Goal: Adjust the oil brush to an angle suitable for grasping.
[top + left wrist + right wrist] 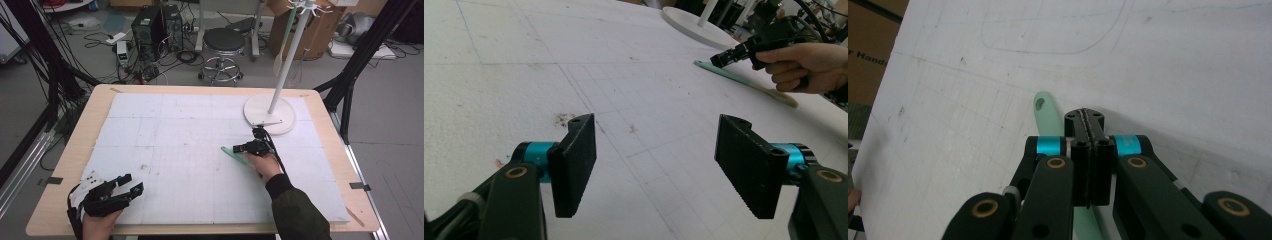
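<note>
The right tongs (239, 148), closed and empty, are hovering over the green spatula (235, 156); next they need opening to grasp it. The left tongs (131, 184) are resting open near-left.

Left gripper (131, 184) sits low at the near left, jaws spread wide with bare space between the ribbed pads (574, 165), the left hand (100, 224) wrapped around its body from below. Over to the right hand (264, 165): it comes in on a dark-sleeved forearm (295, 212), fingers curled round the grip, right gripper (236, 148) pointing leftward across the board. Its jaws are pressed flat together, pad against pad, in the right gripper view.
</note>
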Demonstrator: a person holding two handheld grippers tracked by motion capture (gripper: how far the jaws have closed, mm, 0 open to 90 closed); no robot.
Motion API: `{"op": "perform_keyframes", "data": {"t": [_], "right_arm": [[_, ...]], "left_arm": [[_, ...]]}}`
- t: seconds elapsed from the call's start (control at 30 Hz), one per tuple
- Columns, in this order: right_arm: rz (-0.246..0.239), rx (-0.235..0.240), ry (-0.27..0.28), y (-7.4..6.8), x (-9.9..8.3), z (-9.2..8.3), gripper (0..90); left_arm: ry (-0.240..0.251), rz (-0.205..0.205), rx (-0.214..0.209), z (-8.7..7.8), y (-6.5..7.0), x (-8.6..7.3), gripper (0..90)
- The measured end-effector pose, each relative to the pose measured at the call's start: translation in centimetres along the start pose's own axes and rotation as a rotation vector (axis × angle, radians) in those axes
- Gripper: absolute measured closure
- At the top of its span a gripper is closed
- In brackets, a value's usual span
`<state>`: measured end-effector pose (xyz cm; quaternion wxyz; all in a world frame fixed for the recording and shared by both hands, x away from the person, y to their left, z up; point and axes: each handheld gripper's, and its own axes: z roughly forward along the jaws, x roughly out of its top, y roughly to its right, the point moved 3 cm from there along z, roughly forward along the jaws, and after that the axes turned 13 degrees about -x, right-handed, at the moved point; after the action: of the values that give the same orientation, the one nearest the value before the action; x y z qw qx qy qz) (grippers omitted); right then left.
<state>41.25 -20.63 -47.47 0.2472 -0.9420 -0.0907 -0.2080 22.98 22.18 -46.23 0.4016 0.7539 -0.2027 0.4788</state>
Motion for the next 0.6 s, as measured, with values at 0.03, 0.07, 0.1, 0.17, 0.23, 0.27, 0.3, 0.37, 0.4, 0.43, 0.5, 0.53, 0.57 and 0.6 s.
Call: {"op": "perform_keyframes", "data": {"t": [0.03,0.07,0.1,0.17,0.23,0.27,0.3,0.37,0.4,0.43,0.5,0.53,0.57,0.6], "right_arm": [[-0.002,0.011,-0.006,0.0,0.0,0.0,90.0],[-0.006,0.022,-0.012,-0.1,-0.1,0.1,90.0],[-0.012,0.024,-0.011,-0.2,-0.2,0.0,90.0],[-0.024,0.032,0.007,-0.4,-0.3,-0.1,89.4],[-0.022,0.056,0.016,-0.2,-0.6,-0.5,78.3],[-0.011,0.082,0.011,-0.1,-0.8,-0.7,75.0],[-0.013,0.110,0.006,0.0,-1.1,-0.7,71.6],[-0.021,0.085,0.006,0.3,-1.5,-1.4,67.7],[-0.030,0.093,0.015,0.5,-1.7,-1.7,67.4],[-0.026,0.098,0.019,0.6,-1.9,-2.0,66.4],[-0.024,0.104,0.031,1.0,-2.2,-2.7,65.2],[-0.028,0.104,0.029,1.2,-2.4,-3.0,64.4],[-0.027,0.100,0.035,1.4,-2.6,-3.4,63.6],[-0.028,0.105,0.039,1.6,-2.9,-3.7,62.3]], "left_arm": [[0.001,-0.001,0.000,0.0,0.0,0.0,33.5],[0.000,0.000,-0.001,0.0,0.0,0.0,33.5],[0.001,0.000,-0.002,0.0,0.0,0.0,33.5],[0.003,0.001,-0.002,0.0,0.0,0.0,33.5],[0.001,0.001,-0.004,0.0,0.0,0.0,33.6],[0.001,0.003,-0.004,0.0,0.0,0.0,33.5],[0.001,0.000,-0.007,0.0,0.0,0.0,33.5],[0.002,0.000,-0.006,0.0,0.0,0.0,33.6],[0.001,0.000,-0.006,0.0,0.0,0.0,33.6],[0.000,0.003,-0.005,0.0,0.0,0.0,33.5],[0.000,0.002,-0.006,0.1,0.0,0.0,33.5],[-0.002,0.003,-0.006,0.1,0.0,0.0,33.5],[-0.001,0.003,-0.006,0.1,0.0,0.0,33.5],[-0.003,0.003,-0.005,0.1,0.0,0.0,33.5]]}}
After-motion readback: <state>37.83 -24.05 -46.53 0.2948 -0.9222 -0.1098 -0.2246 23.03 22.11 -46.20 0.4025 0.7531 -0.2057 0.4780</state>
